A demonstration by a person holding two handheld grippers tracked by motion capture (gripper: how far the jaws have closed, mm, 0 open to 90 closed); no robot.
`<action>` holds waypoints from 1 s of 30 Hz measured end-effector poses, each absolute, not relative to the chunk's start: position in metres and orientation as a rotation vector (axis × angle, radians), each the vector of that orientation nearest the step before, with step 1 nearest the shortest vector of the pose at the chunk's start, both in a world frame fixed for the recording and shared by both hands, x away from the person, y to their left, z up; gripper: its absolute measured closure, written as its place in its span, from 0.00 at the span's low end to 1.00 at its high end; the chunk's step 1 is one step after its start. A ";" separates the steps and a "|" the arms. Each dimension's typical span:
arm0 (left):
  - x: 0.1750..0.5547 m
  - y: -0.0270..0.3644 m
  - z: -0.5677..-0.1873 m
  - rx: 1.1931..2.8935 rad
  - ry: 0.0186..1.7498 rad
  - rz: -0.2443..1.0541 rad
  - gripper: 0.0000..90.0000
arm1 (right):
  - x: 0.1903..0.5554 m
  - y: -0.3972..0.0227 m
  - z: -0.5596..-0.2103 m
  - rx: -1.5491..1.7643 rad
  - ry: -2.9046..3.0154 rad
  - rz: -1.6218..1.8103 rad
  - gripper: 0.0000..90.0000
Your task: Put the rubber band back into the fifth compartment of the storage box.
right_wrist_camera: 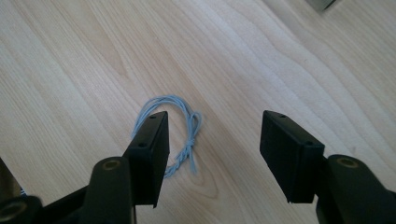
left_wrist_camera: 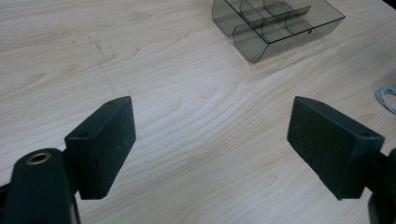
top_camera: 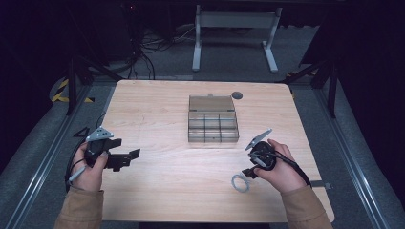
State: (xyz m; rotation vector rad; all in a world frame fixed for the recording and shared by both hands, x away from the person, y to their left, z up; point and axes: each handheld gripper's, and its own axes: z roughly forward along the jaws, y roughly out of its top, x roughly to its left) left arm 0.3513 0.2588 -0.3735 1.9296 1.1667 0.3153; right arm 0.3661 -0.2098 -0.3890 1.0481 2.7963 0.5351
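A small coil of pale blue-white cord (right_wrist_camera: 180, 128) lies on the wooden table (top_camera: 157, 186), near its front right; it also shows as the cord (top_camera: 241, 182) and at the edge as the cord (left_wrist_camera: 387, 97). My right gripper (right_wrist_camera: 212, 144) hovers just over it, jaws apart, the left jaw covering part of the loop and the knotted twist lying in the gap. No pad presses on the cord. The right gripper (top_camera: 246, 174) points down and left. My left gripper (left_wrist_camera: 210, 144) stands open above bare wood; in the high view the left gripper (top_camera: 133, 155) sits at the front left.
A clear smoky plastic organiser box (top_camera: 212, 119) with several compartments stands open in the middle of the table, also seen as the box (left_wrist_camera: 275, 21). A dark round cap (top_camera: 237, 95) lies behind it. Table edges are close on both sides.
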 end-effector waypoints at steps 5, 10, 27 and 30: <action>0.351 0.259 -0.374 1.929 1.168 0.315 0.18 | 0.367 -0.206 -0.394 1.072 2.834 0.512 0.57; 0.351 0.259 -0.373 1.929 1.168 0.314 0.18 | 0.368 -0.202 -0.399 1.090 2.867 0.493 0.63; 0.351 0.259 -0.374 1.931 1.168 0.313 0.18 | 0.372 -0.192 -0.415 1.109 2.909 0.475 0.68; 0.351 0.259 -0.374 1.931 1.168 0.313 0.18 | 0.373 -0.191 -0.418 1.105 2.919 0.473 0.69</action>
